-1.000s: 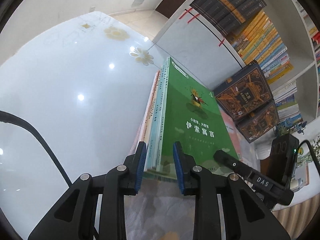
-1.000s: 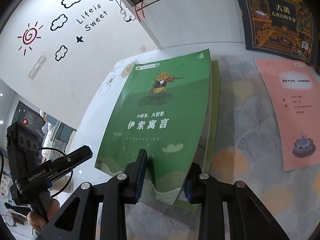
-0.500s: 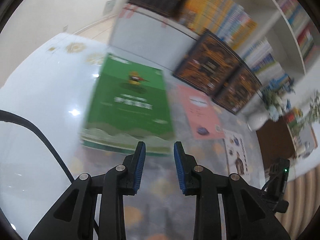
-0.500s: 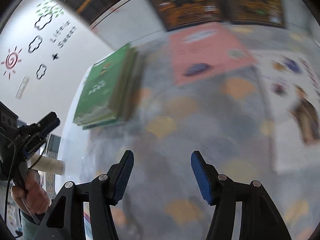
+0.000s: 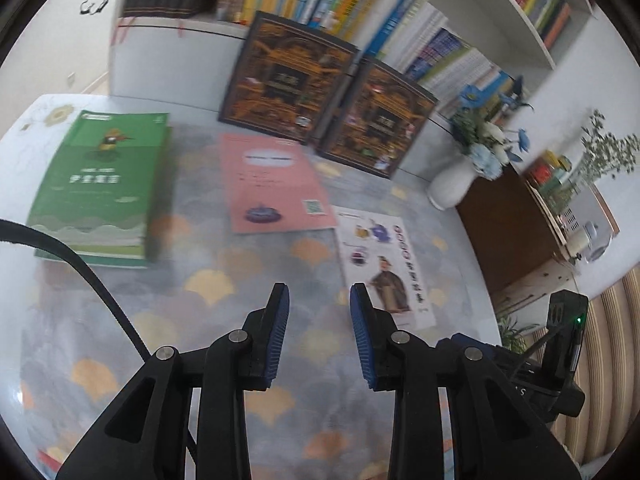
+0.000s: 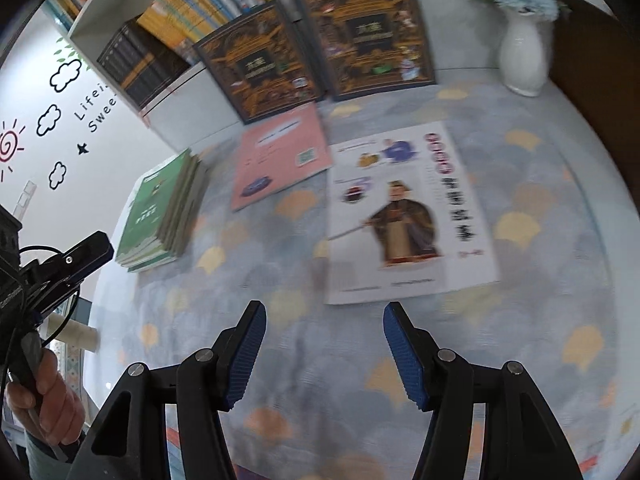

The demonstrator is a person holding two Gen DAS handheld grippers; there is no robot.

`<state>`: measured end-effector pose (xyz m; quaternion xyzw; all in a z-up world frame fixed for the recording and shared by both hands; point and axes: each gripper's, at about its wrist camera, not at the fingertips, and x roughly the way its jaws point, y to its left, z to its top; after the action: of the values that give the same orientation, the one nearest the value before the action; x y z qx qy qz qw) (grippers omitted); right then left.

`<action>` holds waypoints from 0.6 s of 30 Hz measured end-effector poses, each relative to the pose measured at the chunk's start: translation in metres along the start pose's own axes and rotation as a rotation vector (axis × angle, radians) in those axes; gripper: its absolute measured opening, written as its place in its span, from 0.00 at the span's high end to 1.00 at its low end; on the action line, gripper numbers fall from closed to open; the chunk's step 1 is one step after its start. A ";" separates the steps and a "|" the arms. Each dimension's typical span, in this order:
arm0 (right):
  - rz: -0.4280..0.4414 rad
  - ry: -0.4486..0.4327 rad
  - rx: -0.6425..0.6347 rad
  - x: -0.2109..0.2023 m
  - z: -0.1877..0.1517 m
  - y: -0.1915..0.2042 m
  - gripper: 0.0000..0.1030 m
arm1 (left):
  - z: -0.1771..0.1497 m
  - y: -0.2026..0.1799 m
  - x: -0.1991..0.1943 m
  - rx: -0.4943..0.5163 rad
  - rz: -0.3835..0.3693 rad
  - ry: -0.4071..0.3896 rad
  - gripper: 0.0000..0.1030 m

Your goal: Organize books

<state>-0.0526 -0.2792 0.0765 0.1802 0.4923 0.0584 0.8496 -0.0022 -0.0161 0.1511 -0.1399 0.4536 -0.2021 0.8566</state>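
A stack of books with a green cover (image 5: pixel 100 184) (image 6: pixel 160 212) lies flat at the left of the patterned tablecloth. To its right lie a pink book (image 5: pixel 272 184) (image 6: pixel 276 160) and a white book with a robed figure (image 5: pixel 384 264) (image 6: pixel 404 216). My left gripper (image 5: pixel 318 312) hovers over bare cloth, its jaws a narrow gap apart with nothing between them. My right gripper (image 6: pixel 325 312) is wide open and empty, just short of the white book's near edge. A hand (image 6: pixel 44 392) holds the left gripper's handle at the left edge of the right wrist view.
Two dark ornate books (image 5: pixel 284 80) (image 6: pixel 368 32) lean upright against a white bookshelf (image 5: pixel 180 36) full of books behind the table. A white vase with blue flowers (image 5: pixel 452 188) (image 6: pixel 524 56) stands at the back right, beside a brown cabinet (image 5: pixel 508 232).
Both grippers have drawn back and to the right from the green stack, which now lies alone at the left. The right jaws let go of it and opened wide.
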 end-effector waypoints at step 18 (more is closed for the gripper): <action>-0.022 0.014 0.096 -0.028 0.000 -0.096 0.38 | -0.015 -0.081 0.033 -0.010 -0.014 0.035 0.41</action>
<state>-0.0745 -0.3762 0.0645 0.2151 0.5022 0.0265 0.8371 -0.0158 -0.1036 0.1534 -0.1439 0.4685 -0.2080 0.8465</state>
